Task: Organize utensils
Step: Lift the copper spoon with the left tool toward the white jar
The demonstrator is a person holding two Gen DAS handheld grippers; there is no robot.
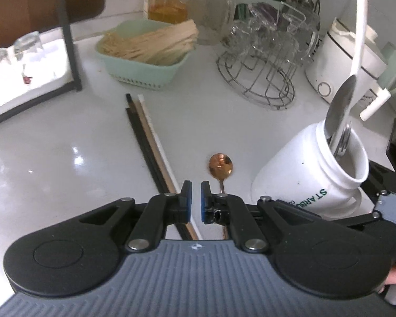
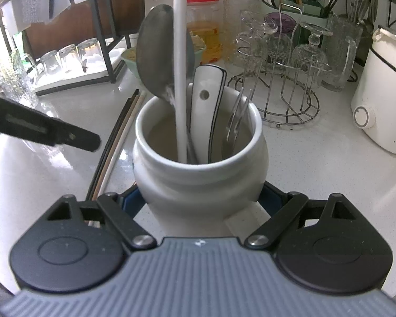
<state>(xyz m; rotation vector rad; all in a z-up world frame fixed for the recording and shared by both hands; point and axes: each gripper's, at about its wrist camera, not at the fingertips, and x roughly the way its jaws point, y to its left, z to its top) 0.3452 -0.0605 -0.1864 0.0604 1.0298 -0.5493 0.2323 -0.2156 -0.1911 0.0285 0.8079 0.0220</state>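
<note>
A copper spoon (image 1: 220, 165) lies on the white counter, its handle running under the right finger of my left gripper (image 1: 196, 185). That gripper's blue pads stand almost together with only a thin slit and nothing between them. Several dark and pale chopsticks (image 1: 145, 132) lie side by side just left of it. My right gripper (image 2: 198, 198) is shut on a white Starbucks mug (image 2: 198, 179), tilted toward the left gripper. The mug holds a steel spoon (image 2: 155, 50), a long white handle (image 2: 180, 79) and a black-rimmed white ceramic spoon (image 2: 208, 105).
Behind the chopsticks sits a mint basket of wooden sticks (image 1: 145, 47). A wire rack of upturned glasses (image 1: 266, 60) and a white appliance (image 1: 338, 63) stand at the back right. A black-framed tray with glasses (image 1: 26, 60) is at the left, a red-lidded jar (image 1: 169, 0) behind.
</note>
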